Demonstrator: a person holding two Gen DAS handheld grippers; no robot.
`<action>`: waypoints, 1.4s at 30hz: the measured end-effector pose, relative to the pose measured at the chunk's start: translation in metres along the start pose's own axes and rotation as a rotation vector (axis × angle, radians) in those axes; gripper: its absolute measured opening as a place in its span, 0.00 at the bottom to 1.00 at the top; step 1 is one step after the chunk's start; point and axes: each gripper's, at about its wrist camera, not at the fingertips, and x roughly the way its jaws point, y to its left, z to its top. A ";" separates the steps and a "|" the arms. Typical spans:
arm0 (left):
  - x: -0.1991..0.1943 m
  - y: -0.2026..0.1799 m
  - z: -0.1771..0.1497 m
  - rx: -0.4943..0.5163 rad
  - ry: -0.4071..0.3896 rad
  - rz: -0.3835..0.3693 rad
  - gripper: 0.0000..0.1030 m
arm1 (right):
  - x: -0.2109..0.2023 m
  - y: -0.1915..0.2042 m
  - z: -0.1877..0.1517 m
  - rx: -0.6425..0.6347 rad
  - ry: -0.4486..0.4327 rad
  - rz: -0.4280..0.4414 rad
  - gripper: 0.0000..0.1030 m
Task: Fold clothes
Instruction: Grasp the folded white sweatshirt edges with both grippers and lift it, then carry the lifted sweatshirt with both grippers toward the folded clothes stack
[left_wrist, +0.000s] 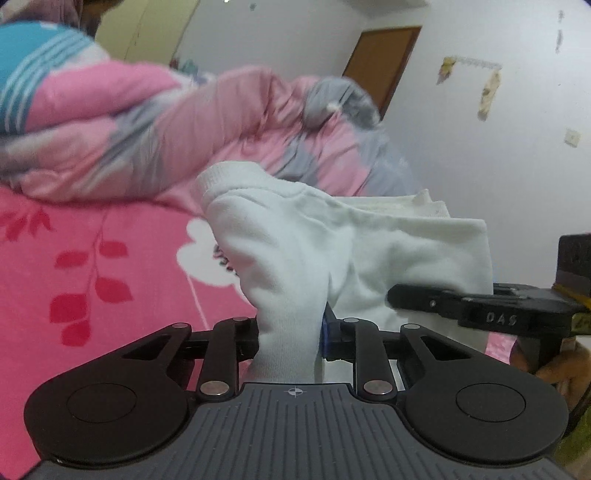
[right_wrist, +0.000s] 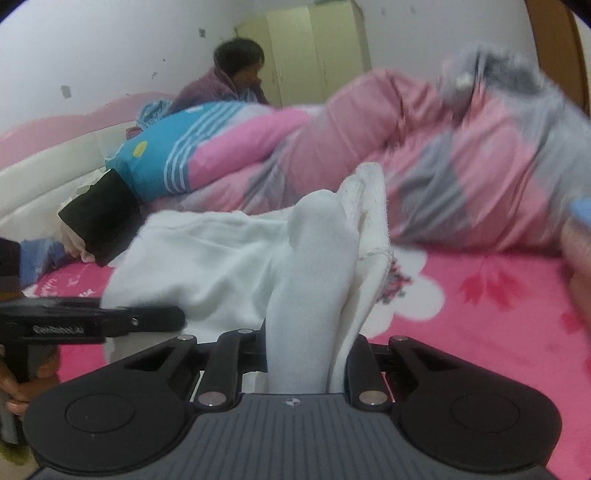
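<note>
The left gripper (left_wrist: 288, 332) is clamped on a bunched fold of white garment (left_wrist: 369, 251), pointing slightly downward. The right gripper (right_wrist: 306, 354) pinches another fold of it in the same way. Each reaches in sideways, near the other's fingers.

Left gripper (left_wrist: 288, 339) and right gripper (right_wrist: 303, 358): black linkage arms, silver pivot pins, round black discs, ribbed grey housing with a crosshair mark
</note>
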 end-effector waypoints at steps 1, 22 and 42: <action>-0.007 -0.005 -0.001 0.009 -0.018 -0.002 0.21 | -0.008 0.006 -0.002 -0.013 -0.024 -0.015 0.17; -0.052 -0.154 0.056 0.248 -0.225 -0.322 0.17 | -0.209 0.051 0.008 -0.186 -0.397 -0.443 0.16; 0.121 -0.329 0.141 0.317 -0.263 -0.518 0.17 | -0.278 -0.146 0.107 -0.299 -0.547 -0.730 0.16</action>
